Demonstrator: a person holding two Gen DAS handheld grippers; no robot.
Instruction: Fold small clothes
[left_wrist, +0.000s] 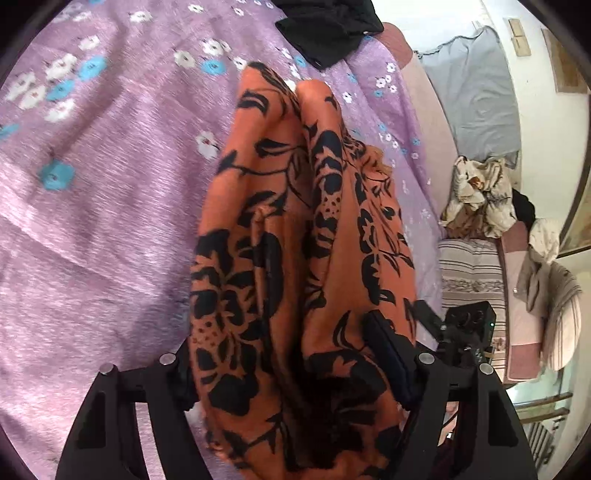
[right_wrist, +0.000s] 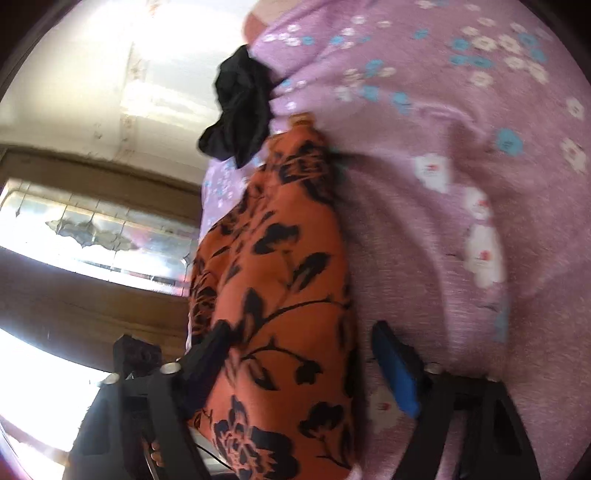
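An orange garment with a black flower print (left_wrist: 295, 258) hangs in bunched folds above the purple flowered bedspread (left_wrist: 110, 203). My left gripper (left_wrist: 291, 369) has its jaws wide apart with the garment draped between them; its right finger (left_wrist: 388, 362) presses the cloth. In the right wrist view the same garment (right_wrist: 280, 295) lies between the fingers of my right gripper (right_wrist: 299, 365). Its left finger (right_wrist: 210, 354) touches the cloth; its right finger with a blue pad (right_wrist: 395, 373) stands apart from it.
A black garment (left_wrist: 328, 29) lies on the bedspread at the far end, also in the right wrist view (right_wrist: 240, 110). A pile of clothes (left_wrist: 476, 195) and a striped cushion (left_wrist: 472, 273) sit beside the bed at the right. A window (right_wrist: 92, 229) is at the left.
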